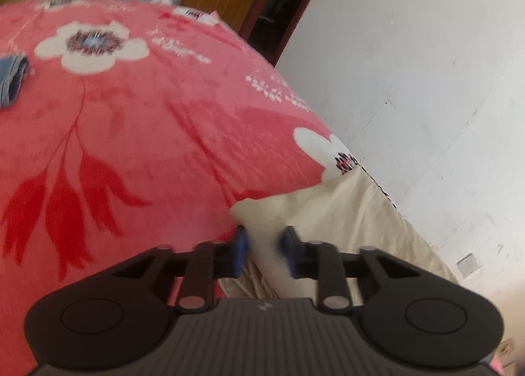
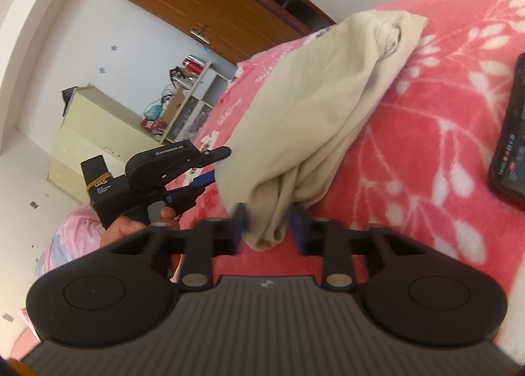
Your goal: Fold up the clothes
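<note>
From the left wrist, the left gripper (image 1: 264, 251) has its blue fingers (image 1: 240, 249) drawn close on a bunched corner of the cream garment (image 1: 344, 212), which lies at the edge of the pink floral blanket (image 1: 131, 120) on the bed, beside the white wall (image 1: 426, 80); a small blue cloth (image 1: 13, 80) lies well apart at the far left. From the right wrist, the right gripper (image 2: 267, 228) pinches another hanging end of the garment, fingers nearly closed on the cloth, while the rest drapes in a crumpled heap across the blanket, near a dark phone (image 2: 512, 133). No fold shows yet: I judge the work barely begun, with spreading flat and every fold left.
</note>
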A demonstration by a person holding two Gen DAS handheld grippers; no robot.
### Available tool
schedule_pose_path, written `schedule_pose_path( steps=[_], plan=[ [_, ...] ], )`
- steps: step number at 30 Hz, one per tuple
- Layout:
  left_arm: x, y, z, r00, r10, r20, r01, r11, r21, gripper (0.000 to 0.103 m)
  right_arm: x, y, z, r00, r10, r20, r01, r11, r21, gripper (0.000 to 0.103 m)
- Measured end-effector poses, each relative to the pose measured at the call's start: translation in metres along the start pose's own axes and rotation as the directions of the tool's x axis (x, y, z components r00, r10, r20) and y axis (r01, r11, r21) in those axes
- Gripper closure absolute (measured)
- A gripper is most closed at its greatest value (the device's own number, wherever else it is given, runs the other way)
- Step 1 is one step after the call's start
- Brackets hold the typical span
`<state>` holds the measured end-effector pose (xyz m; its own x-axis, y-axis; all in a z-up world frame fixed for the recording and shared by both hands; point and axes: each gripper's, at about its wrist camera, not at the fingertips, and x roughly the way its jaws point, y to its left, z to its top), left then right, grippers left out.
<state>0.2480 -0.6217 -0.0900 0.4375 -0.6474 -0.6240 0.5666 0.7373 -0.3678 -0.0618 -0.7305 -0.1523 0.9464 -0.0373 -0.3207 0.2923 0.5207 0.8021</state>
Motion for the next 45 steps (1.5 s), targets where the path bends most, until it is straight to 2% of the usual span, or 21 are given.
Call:
schedule_pose_path(
  steps=[5, 8, 12, 13, 16, 19, 21, 23, 25, 27, 29, 31, 32, 34, 35, 37, 38, 39, 40, 44, 45],
  plan=[
    [-0.007, -0.005, 0.014, 0.997, -0.032, 0.066, 0.032, 0.999, 0.006, 0.090, -0.007, 0.013, 0.003, 0.997, 0.045, 0.055, -0.042, 0.998, -0.054, 0.090],
    [0.000, -0.003, 0.015, 0.997, -0.011, 0.080, 0.011, 1.000, 0.005, 0.091, -0.004, 0.017, 0.003, 0.996, 0.066, 0.055, -0.063, 0.996, -0.062, 0.090],
    [0.019, 0.008, 0.003, 0.999, 0.041, 0.033, -0.042, 0.999, 0.013, 0.087, 0.014, 0.007, -0.013, 1.000, 0.020, -0.007, -0.020, 0.998, -0.059, 0.090],
    [0.019, 0.008, -0.001, 0.998, 0.045, 0.036, -0.046, 0.998, 0.033, 0.084, 0.017, 0.002, -0.016, 1.000, 0.005, -0.028, -0.006, 0.999, -0.051, 0.087],
    [0.008, 0.007, -0.003, 0.997, 0.045, 0.069, -0.050, 0.996, 0.072, 0.075, 0.011, -0.001, -0.019, 0.997, -0.014, -0.073, 0.010, 0.998, -0.055, 0.084],
    [-0.013, 0.006, 0.002, 0.988, 0.048, 0.148, -0.061, 0.995, 0.080, 0.074, -0.003, 0.013, -0.020, 0.993, -0.014, -0.120, 0.002, 0.995, -0.100, 0.080],
    [-0.028, 0.003, 0.003, 0.979, 0.029, 0.200, -0.051, 0.993, 0.106, 0.074, -0.020, 0.024, -0.016, 0.998, -0.005, -0.059, -0.004, 0.988, -0.157, 0.080],
    [-0.034, -0.005, 0.002, 0.979, -0.011, 0.204, -0.017, 0.990, 0.137, 0.074, -0.038, 0.036, -0.011, 1.000, 0.012, 0.024, -0.006, 0.975, -0.221, 0.080],
    [-0.027, -0.016, -0.005, 0.988, -0.037, 0.147, 0.008, 0.982, 0.189, 0.072, -0.047, 0.046, 0.001, 0.991, 0.010, 0.137, 0.029, 0.959, -0.282, 0.080],
    [-0.009, -0.028, -0.018, 0.998, -0.009, 0.067, -0.008, 0.966, 0.260, 0.071, -0.045, 0.050, 0.013, 0.978, 0.003, 0.209, 0.063, 0.948, -0.312, 0.080],
    [0.007, -0.033, -0.032, 0.997, 0.056, 0.054, -0.070, 0.947, 0.312, 0.070, -0.030, 0.044, 0.018, 0.975, -0.075, 0.209, 0.142, 0.933, -0.331, 0.080],
    [0.004, -0.035, -0.035, 0.995, 0.062, 0.080, -0.084, 0.947, 0.310, 0.069, -0.011, 0.026, 0.012, 0.967, -0.206, 0.153, 0.245, 0.917, -0.316, 0.081],
    [-0.005, -0.037, -0.035, 0.995, 0.063, 0.084, -0.086, 0.947, 0.309, 0.070, -0.005, 0.014, 0.007, 0.958, -0.265, 0.109, 0.285, 0.914, -0.290, 0.080],
    [-0.032, -0.041, -0.034, 0.993, 0.056, 0.101, -0.086, 0.944, 0.318, 0.065, -0.016, 0.001, 0.003, 0.959, -0.274, 0.070, 0.283, 0.935, -0.211, 0.081],
    [-0.045, -0.043, -0.034, 0.993, 0.053, 0.110, -0.086, 0.943, 0.323, 0.064, -0.029, 0.004, 0.000, 0.961, -0.264, 0.079, 0.275, 0.938, -0.209, 0.080],
    [-0.076, -0.047, -0.035, 0.990, 0.042, 0.135, -0.086, 0.937, 0.338, 0.048, -0.060, 0.022, -0.006, 0.963, -0.240, 0.122, 0.264, 0.930, -0.256, 0.078],
    [-0.097, -0.048, -0.037, 0.987, 0.032, 0.157, -0.087, 0.931, 0.354, 0.046, -0.075, 0.032, -0.010, 0.963, -0.232, 0.139, 0.263, 0.921, -0.287, 0.075],
    [-0.119, -0.049, -0.041, 0.984, 0.019, 0.175, -0.082, 0.928, 0.362, 0.043, -0.091, 0.042, -0.015, 0.962, -0.226, 0.153, 0.265, 0.909, -0.323, 0.067],
    [-0.142, -0.050, -0.045, 0.983, 0.002, 0.185, -0.070, 0.930, 0.361, 0.039, -0.103, 0.052, -0.020, 0.960, -0.229, 0.160, 0.272, 0.894, -0.356, 0.054],
    [-0.228, -0.046, -0.073, 0.980, -0.058, 0.191, -0.003, 0.952, 0.306, 0.016, -0.136, 0.089, -0.034, 0.951, -0.257, 0.172, 0.308, 0.828, -0.469, 0.032],
    [-0.247, -0.044, -0.083, 0.978, -0.061, 0.199, 0.001, 0.958, 0.286, 0.012, -0.144, 0.097, -0.038, 0.948, -0.267, 0.175, 0.319, 0.811, -0.490, 0.023]
  ],
)
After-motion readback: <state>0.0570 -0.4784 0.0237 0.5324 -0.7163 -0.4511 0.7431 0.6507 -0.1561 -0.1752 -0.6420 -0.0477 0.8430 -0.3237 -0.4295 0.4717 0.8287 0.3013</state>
